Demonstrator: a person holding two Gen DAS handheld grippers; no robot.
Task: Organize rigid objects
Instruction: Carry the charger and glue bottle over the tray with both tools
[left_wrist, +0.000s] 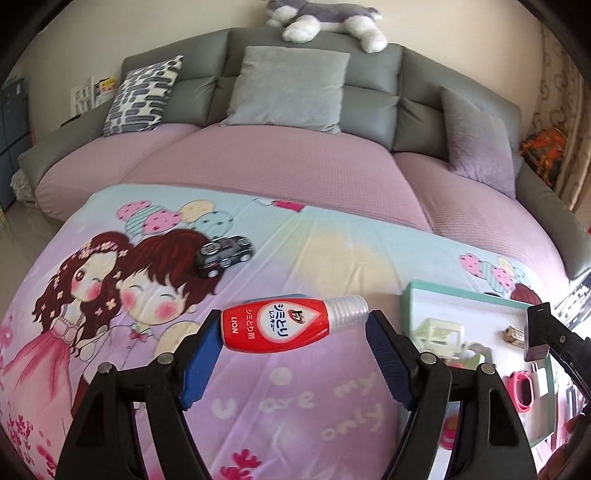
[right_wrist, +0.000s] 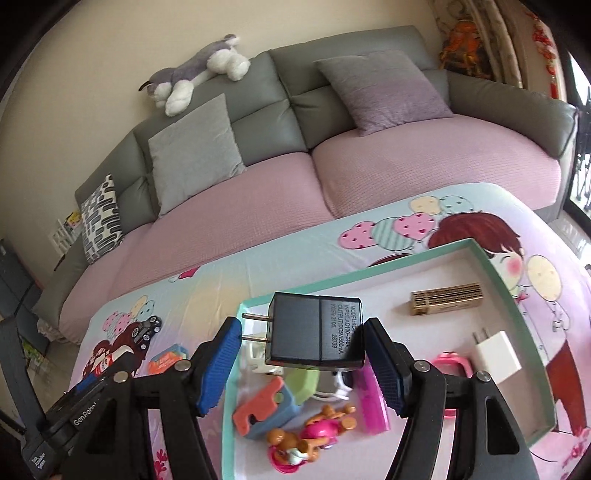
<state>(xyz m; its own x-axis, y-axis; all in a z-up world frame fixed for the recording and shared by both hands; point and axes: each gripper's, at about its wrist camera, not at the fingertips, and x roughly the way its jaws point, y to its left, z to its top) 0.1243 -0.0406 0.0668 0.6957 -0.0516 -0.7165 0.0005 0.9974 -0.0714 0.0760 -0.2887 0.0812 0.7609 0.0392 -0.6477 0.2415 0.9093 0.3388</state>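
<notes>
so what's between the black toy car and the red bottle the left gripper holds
Only bare printed sheet, as the left wrist view shows: nothing lies between the black toy car and the red bottle.
</notes>
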